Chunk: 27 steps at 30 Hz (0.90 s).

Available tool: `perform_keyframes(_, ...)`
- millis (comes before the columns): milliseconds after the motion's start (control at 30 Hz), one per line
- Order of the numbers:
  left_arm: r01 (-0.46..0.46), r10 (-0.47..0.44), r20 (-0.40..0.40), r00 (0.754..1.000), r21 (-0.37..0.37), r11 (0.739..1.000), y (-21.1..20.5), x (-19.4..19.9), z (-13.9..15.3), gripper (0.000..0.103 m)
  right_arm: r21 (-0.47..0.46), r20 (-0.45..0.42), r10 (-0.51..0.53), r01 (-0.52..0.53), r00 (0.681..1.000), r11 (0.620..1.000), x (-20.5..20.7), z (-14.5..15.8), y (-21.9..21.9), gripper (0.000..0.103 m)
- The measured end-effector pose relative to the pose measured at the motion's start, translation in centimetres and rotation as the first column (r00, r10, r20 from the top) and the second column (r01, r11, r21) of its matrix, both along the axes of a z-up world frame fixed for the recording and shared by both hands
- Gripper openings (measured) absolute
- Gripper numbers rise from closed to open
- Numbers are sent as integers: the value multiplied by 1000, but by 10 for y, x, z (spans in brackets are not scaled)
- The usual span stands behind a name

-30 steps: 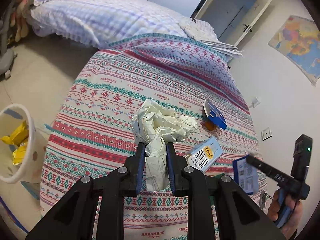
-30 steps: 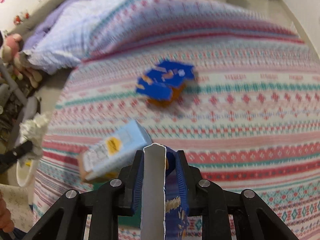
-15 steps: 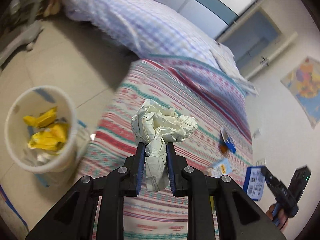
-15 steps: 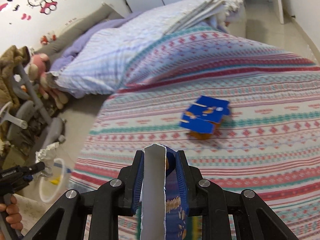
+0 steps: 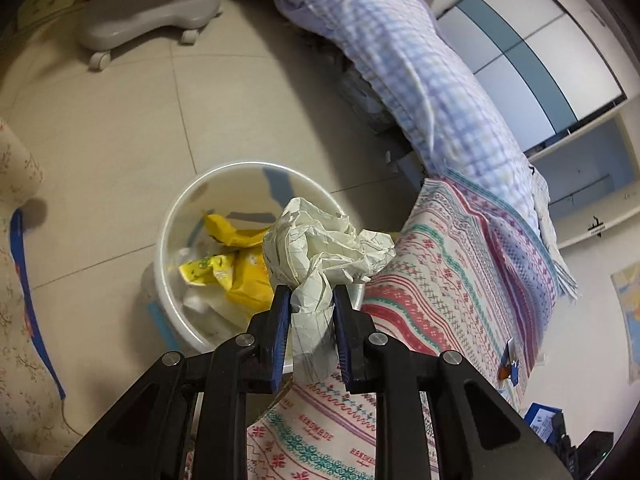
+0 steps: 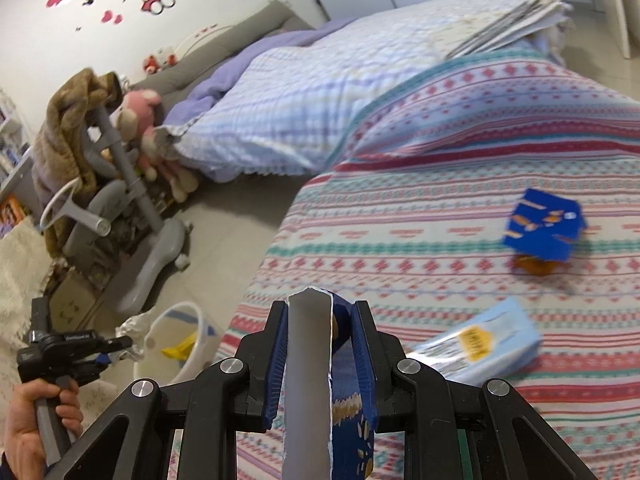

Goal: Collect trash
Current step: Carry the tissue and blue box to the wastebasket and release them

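Your left gripper (image 5: 308, 300) is clamped on a crumpled ball of pale paper (image 5: 324, 244), which hangs over the near rim of the white bin (image 5: 176, 224). The bin stands on the tiled floor just beside the patterned bedspread (image 5: 452, 280) and already contains yellow wrappers (image 5: 232, 268). Your right gripper (image 6: 320, 320) is closed on a torn blue carton piece (image 6: 344, 400), held above the bedspread edge, well apart from the bin. On the bedspread, beyond the bin, lie a blue wrapper (image 6: 544, 232) and a light blue box (image 6: 488, 344), both untouched.
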<state>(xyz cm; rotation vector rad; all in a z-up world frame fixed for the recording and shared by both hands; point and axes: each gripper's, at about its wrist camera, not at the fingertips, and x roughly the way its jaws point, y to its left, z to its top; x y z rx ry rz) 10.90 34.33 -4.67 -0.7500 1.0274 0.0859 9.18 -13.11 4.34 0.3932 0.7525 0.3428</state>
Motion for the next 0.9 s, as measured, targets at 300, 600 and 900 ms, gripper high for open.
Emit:
perform_keyframes(300, -110, 110, -6, 994, -52, 993, 27, -8, -3, 67, -5, -8, 75, -75, 997, 997, 4, -12, 47, 28)
perform_keyframes(600, -175, 176, 11, 984, -59, 983, 47, -24, 5, 67, 47, -25, 148, -146, 989, 988, 24, -17, 108, 28)
perform_keyframes(900, -195, 196, 17, 980, -22, 980, 55, -28, 13, 67, 158, -55, 267, -255, 962, 954, 70, -33, 220, 29)
